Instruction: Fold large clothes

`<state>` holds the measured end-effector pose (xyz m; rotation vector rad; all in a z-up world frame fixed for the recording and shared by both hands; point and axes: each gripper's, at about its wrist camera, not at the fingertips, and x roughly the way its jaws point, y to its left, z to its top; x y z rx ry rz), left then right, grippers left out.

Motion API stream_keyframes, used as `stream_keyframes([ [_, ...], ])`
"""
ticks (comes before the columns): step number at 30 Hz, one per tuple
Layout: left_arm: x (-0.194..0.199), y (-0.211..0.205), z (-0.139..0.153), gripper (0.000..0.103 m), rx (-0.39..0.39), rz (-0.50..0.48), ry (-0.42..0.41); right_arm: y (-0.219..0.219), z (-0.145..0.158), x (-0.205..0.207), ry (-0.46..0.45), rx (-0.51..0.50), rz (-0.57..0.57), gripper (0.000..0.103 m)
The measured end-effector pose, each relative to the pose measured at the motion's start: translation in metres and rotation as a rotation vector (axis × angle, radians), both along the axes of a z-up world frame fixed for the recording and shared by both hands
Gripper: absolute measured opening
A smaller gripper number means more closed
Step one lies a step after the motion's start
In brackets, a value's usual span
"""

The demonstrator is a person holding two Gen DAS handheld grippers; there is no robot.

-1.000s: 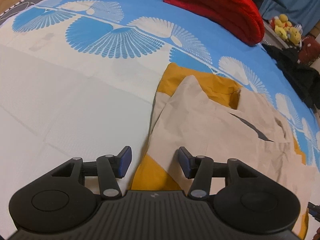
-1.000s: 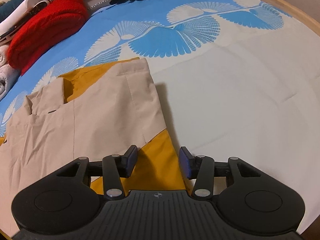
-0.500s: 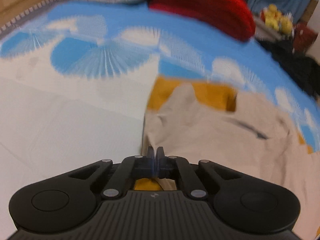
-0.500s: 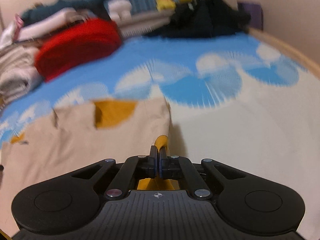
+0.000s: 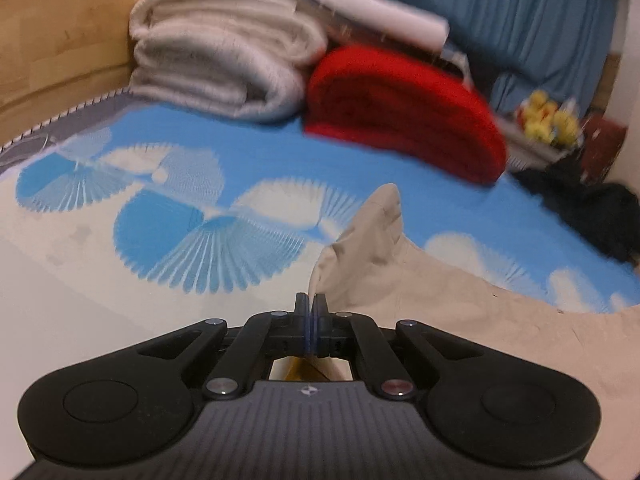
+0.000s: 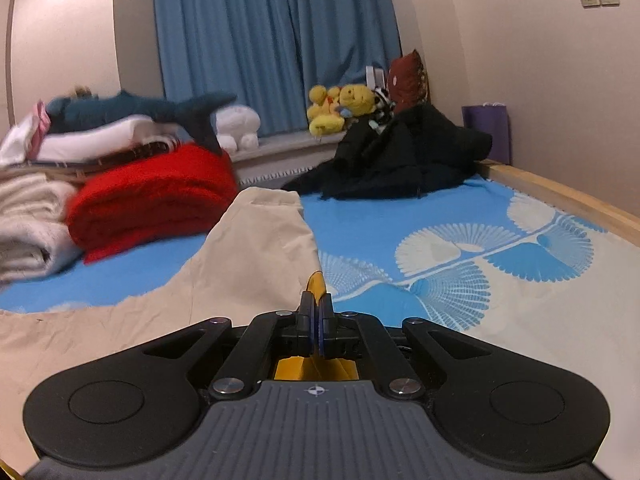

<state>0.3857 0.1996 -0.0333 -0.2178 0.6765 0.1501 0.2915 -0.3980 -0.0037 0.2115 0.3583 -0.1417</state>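
Now both grippers, left gripper (image 5: 311, 316) and right gripper (image 6: 316, 312), are pinching the beige-and-yellow garment (image 6: 256, 256), its edge bunching raised above the blue-patterned bedspread (image 6: 460, 256).

Beige cloth garment (image 6: 248, 264) has a mustard-yellow lining showing at lower centre. The bed cover (image 5: 208, 236) is bright blue with white and blue feathery fan shapes, going plain cream toward the bottom. Fuzzy red folded blanket (image 6: 152, 196) at left, off-white one (image 5: 216, 60) upper left, blue curtains (image 6: 272, 40) up top, yellow plush toys (image 6: 340, 108).
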Motion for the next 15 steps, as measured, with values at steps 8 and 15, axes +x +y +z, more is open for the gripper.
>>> stream_keyframes([
  [8, 0.01, 0.015, -0.026, 0.001, -0.073, 0.038, 0.053, 0.012, -0.053, 0.046, 0.232, -0.036, -0.048, 0.001],
  [15, 0.011, 0.013, -0.023, 0.023, -0.091, 0.052, 0.102, 0.011, -0.037, 0.04, 0.134, -0.01, -0.076, 0.007],
])
